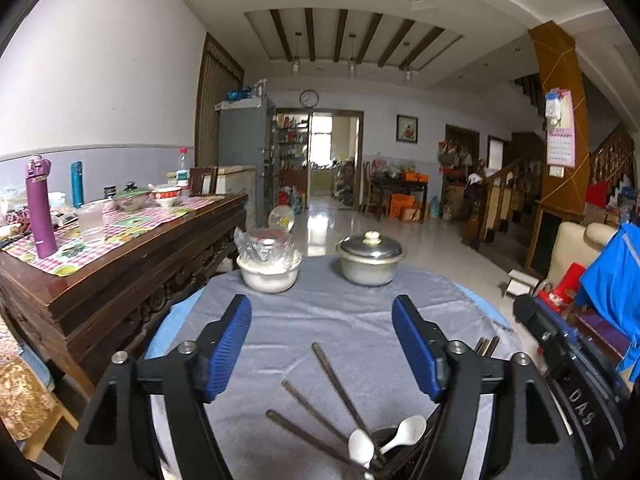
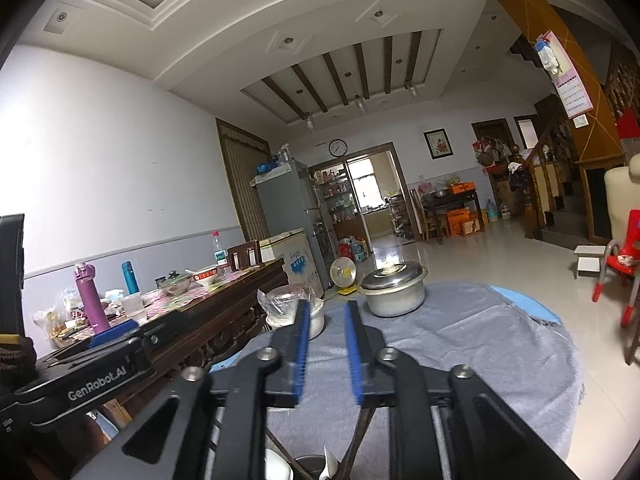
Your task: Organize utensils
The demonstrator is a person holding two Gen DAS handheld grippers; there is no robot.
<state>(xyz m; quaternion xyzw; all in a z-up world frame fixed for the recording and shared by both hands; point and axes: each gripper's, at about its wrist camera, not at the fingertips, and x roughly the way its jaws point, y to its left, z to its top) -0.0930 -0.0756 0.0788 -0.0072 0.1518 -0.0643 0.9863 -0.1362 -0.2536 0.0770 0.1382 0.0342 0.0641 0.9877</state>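
- Hovering above the grey cloth, the left gripper has its blue pads spread wide and holds nothing.
- Directly below it, a dark holder carries three chopsticks fanned up and to the left, plus two white spoons.
- More chopstick ends show just past the right finger.
- The right gripper has its pads close together with an empty gap between them.
- A lidded metal pot and a white bowl sit at the far edge of the cloth.
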